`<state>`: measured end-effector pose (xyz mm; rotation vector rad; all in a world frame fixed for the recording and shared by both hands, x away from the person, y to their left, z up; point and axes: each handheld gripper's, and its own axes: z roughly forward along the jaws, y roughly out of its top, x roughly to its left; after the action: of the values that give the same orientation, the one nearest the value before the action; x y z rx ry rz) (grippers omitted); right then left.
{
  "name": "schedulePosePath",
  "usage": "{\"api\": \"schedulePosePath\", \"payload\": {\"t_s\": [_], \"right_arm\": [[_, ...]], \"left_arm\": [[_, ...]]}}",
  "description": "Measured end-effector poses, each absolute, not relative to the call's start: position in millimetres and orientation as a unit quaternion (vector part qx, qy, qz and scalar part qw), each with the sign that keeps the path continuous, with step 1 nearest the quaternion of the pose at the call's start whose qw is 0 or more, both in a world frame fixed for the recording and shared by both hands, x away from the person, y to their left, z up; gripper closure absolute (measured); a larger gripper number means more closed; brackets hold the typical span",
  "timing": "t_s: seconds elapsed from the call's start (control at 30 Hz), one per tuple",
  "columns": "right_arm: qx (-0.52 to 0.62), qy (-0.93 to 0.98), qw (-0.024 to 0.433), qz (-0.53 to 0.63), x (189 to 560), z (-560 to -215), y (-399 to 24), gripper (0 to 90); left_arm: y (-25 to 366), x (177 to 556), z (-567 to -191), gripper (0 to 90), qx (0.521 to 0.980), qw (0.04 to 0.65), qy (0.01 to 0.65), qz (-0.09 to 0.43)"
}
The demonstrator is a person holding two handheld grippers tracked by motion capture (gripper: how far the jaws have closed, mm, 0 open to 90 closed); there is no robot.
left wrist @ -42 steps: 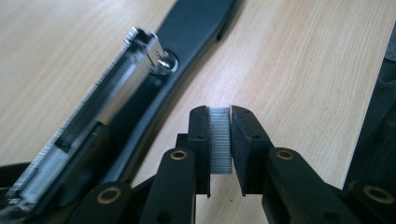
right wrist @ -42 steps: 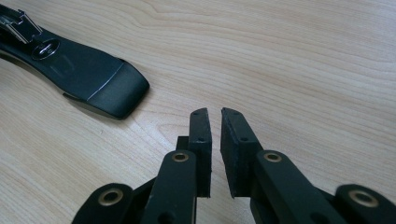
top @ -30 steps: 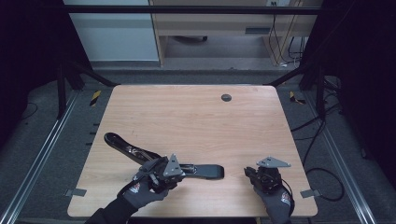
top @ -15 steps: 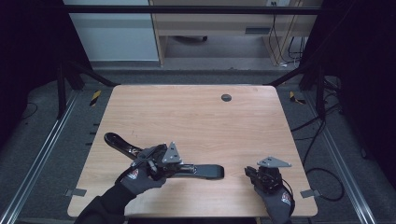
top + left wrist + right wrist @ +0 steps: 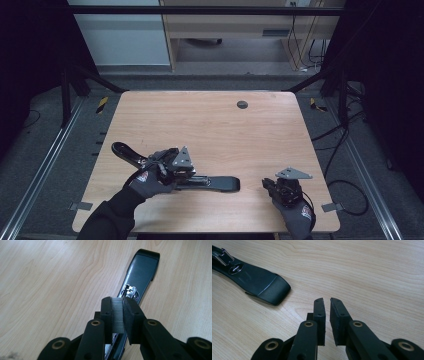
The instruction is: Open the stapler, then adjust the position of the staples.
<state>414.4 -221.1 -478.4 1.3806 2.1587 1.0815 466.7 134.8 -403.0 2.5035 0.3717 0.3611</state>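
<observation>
While gripped, staple strip (image 5: 117, 315) pale, finely ribbed, seemingly translucent, above black stapler (image 5: 141, 272)

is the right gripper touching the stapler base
Apart: the right gripper view shows bare table between the right gripper and the stapler base.

We see the stapler (image 5: 200, 181) lying opened out on the table's (image 5: 210, 130) near left; a round plug (image 5: 242, 104) sits far behind it, rightward.
</observation>
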Motion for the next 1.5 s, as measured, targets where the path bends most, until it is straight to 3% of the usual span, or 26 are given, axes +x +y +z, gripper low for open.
{"api": "schedulePosePath", "payload": {"t_s": [1.07, 1.5], "right_arm": [[0.489, 0.762, 0.181, 0.384, 416, -478, -221, 83.4], [0.486, 0.764, 0.179, 0.384, 414, -477, -218, 83.5]], "left_arm": [[127, 474, -415, 77.9, 0.944, 0.292, 0.103, 0.113], [126, 427, -426, 78.0, 0.942, 0.305, 0.089, 0.111]]}}
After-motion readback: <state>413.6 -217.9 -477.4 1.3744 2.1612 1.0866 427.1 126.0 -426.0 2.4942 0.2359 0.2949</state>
